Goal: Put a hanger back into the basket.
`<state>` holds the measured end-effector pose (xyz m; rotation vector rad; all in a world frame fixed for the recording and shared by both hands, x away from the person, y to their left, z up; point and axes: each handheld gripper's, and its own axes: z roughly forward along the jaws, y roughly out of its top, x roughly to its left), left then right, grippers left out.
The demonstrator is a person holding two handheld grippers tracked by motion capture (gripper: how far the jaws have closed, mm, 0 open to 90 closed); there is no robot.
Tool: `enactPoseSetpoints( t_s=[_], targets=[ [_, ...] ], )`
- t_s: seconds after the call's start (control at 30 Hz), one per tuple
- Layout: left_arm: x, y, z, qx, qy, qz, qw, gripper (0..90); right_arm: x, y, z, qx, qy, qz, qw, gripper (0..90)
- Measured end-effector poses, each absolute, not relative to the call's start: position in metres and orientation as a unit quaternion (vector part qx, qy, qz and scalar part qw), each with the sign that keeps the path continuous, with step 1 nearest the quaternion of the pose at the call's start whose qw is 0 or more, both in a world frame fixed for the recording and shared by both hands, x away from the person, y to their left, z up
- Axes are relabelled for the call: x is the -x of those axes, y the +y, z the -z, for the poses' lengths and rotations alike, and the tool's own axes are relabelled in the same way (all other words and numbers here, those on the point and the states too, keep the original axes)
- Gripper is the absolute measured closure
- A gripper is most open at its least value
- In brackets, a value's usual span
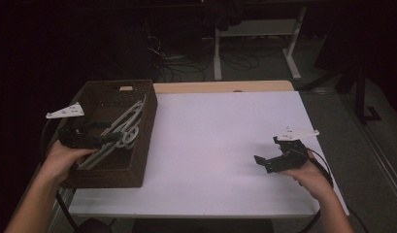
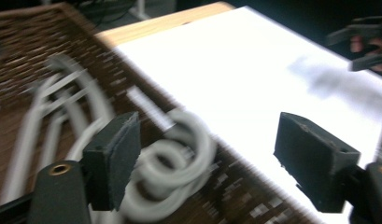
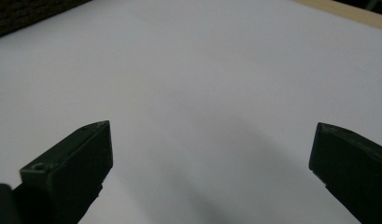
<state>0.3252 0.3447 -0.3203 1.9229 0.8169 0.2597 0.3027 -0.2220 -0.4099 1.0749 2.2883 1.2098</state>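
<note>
High view: we found the left gripper (image 1: 106, 139) over the brown wicker basket (image 1: 142, 141) at the worktop's (image 1: 220, 145) left edge, the white hangers (image 1: 125, 127) lying inside, propped on the rim.

Left gripper view: its jaws stood apart, nothing clamped, hanger hooks (image 2: 174, 168) just beyond, likely released.

Right gripper view: the right gripper (image 3: 212, 163) hung apart above bare worktop, apparently idle.

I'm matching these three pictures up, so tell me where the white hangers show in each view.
High view: white hangers lie in the brown woven basket at left.
Left gripper view: blurred, lower left, their hooks beside the near jaw.
Right gripper view: none; a basket corner at top left.
Shared landmark: the white tabletop.
</note>
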Motion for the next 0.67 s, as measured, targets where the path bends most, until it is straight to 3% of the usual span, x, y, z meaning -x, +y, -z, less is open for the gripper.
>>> enactPoseSetpoints(
  t_s=[0.23, 0.43, 0.67],
  targets=[
    [-0.316, 0.305, 0.327, -0.8, 0.298, -0.107, 0.51, 13.4, -0.3, -0.225, 0.39, -0.364, 0.802, -0.443, 0.169, 0.0],
    [-0.316, 0.283, 0.333, -0.814, 0.283, -0.106, 0.497, 2.0, -0.296, -0.228, 0.368, -0.351, 0.793, -0.468, 0.169, 0.0],
    [-0.316, 0.281, 0.339, -0.81, 0.285, -0.109, 0.5, 0.0, -0.293, -0.229, 0.36, -0.343, 0.791, -0.475, 0.175, 0.0]
  ],
)
